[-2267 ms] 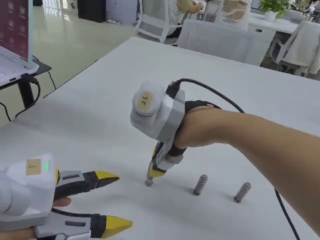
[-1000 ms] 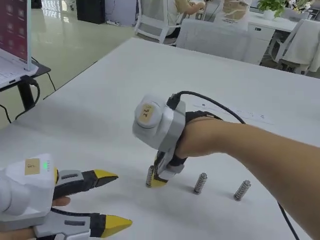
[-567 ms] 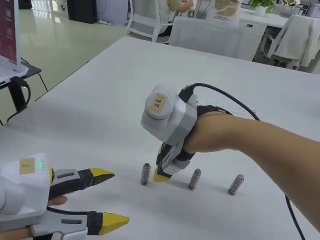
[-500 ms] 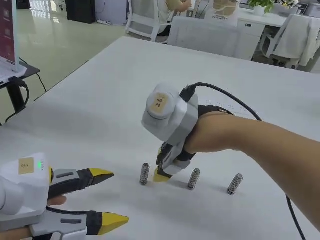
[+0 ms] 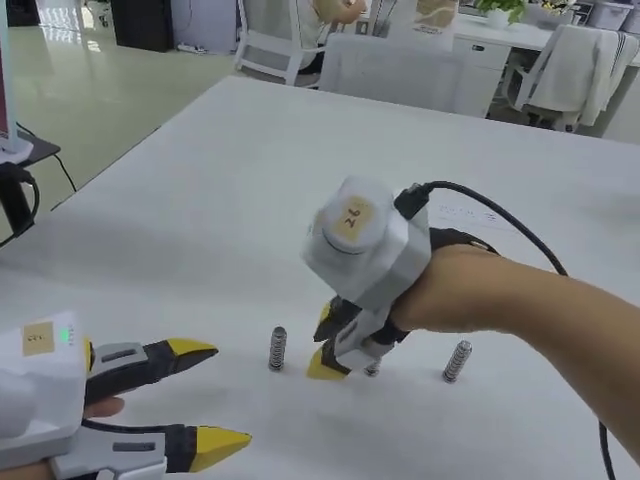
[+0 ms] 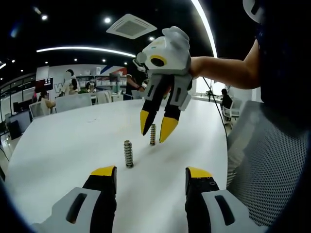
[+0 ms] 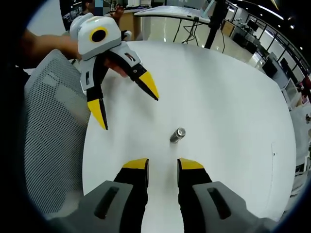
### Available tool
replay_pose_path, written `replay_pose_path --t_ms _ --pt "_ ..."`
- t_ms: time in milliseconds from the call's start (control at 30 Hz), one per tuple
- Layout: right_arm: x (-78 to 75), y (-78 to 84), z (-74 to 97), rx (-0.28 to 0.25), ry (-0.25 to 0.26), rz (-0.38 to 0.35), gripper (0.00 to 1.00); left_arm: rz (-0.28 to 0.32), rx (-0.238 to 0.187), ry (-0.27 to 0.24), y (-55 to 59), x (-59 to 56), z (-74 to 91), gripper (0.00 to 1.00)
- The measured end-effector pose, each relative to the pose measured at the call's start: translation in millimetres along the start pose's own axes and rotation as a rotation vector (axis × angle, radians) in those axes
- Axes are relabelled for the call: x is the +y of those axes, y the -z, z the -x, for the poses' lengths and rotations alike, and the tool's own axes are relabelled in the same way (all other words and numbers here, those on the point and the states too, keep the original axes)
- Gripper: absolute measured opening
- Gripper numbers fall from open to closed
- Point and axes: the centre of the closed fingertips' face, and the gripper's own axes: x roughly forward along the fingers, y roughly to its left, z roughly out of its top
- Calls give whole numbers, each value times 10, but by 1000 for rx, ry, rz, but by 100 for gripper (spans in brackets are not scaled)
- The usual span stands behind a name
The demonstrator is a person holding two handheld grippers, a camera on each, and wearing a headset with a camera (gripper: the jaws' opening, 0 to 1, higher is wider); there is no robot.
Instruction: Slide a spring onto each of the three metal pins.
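Steel springs (image 5: 277, 349) stand upright in a row on the table (image 5: 250, 180), seemingly each on its pin, so the right gripper (image 5: 325, 343) hangs beside the middle one with jaws apart and empty, and the left gripper (image 5: 220, 392) rests aside, jaws apart too.

- Middle spring (image 5: 372, 370): mostly hidden behind the yellow tips of the right gripper (image 5: 325, 343); a sliver shows beside them.
- Pins: whether one stands inside the left spring (image 5: 277, 349) or the right spring (image 5: 457, 361) cannot be told, as the coils cover it.
- Left gripper (image 5: 230, 392): body cut off by the head view's bottom-left corner.
- Cable (image 5: 445, 184): passes behind the forearm (image 5: 540, 310).
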Motion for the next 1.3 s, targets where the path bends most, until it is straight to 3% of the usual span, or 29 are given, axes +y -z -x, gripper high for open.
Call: replay_pose_path --t_ms 233,533,833,1300 --pt "112 57 59 -36 12 -21 21 0 -1 2 -14 -18 -8 52" --pt "273 124 187 -136 23 -111 22 5 -3 2 -27 -35 -13 53" --pt "348 359 345 -185 67 -193 23 6 -3 4 -42 -38 -22 55" --pt "295 761 595 -252 157 -341 23 8 -3 13 -60 -79 -38 56"
